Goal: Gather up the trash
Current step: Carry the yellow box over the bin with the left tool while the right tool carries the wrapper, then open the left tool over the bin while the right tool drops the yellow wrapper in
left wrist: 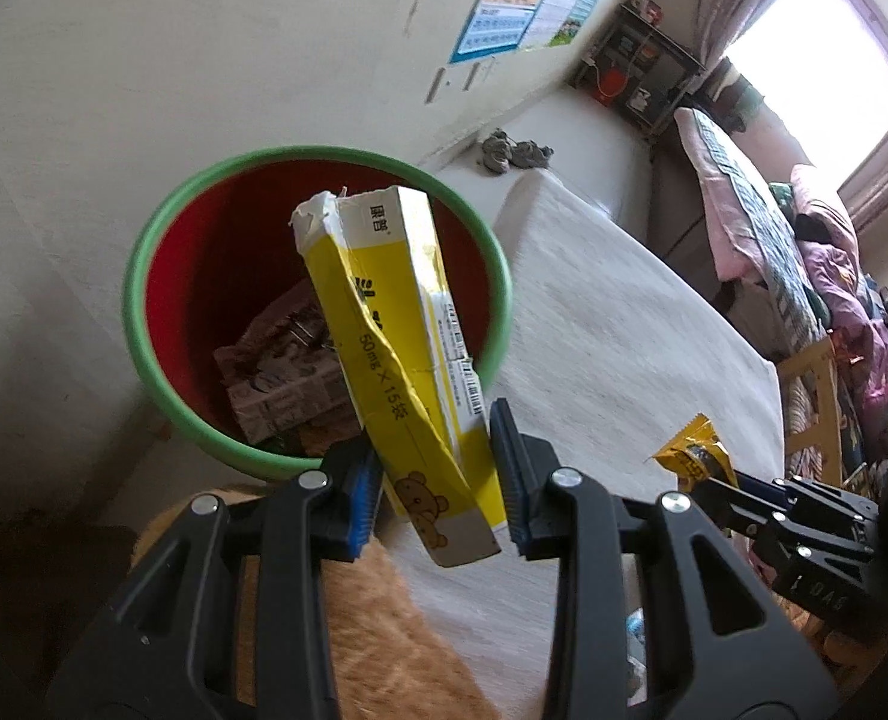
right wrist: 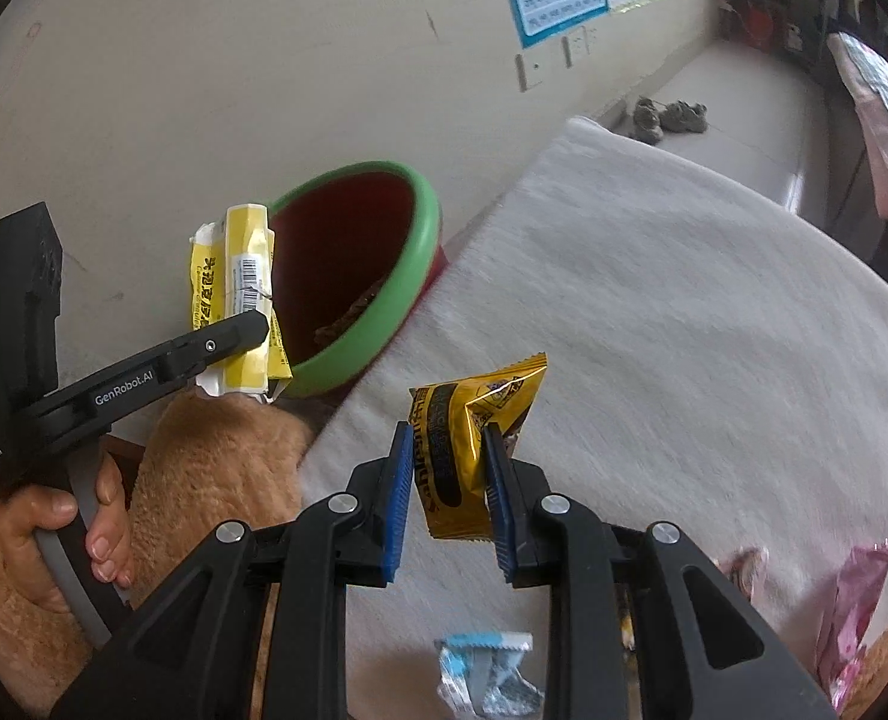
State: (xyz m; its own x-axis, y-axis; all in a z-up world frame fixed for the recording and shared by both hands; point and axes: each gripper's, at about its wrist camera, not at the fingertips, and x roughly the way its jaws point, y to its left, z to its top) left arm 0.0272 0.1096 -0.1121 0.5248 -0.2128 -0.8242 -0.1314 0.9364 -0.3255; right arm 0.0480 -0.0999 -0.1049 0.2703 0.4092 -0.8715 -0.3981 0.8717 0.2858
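In the left wrist view my left gripper (left wrist: pixel 438 450) is shut on a crumpled yellow-and-white carton (left wrist: pixel 396 324). The carton's torn top leans over the mouth of a red bin with a green rim (left wrist: pixel 144 252), which holds crumpled printed paper (left wrist: pixel 282 372). In the right wrist view my right gripper (right wrist: pixel 449 438) is shut on a yellow snack packet (right wrist: pixel 474 420) above the white cloth. To its left, the left gripper (right wrist: pixel 258 324) holds the carton (right wrist: pixel 240 288) beside the bin (right wrist: pixel 426 222). The packet (left wrist: pixel 693 450) also shows at the right of the left wrist view.
A white cloth (right wrist: pixel 684 312) covers the surface beside the bin. A blue-and-silver wrapper (right wrist: pixel 486 666) and a pink wrapper (right wrist: pixel 852 600) lie near its front edge. A brown plush (right wrist: pixel 216 468) sits under the left gripper, next to a hand (right wrist: pixel 54 516). Shoes (right wrist: pixel 666 114) lie by the wall.
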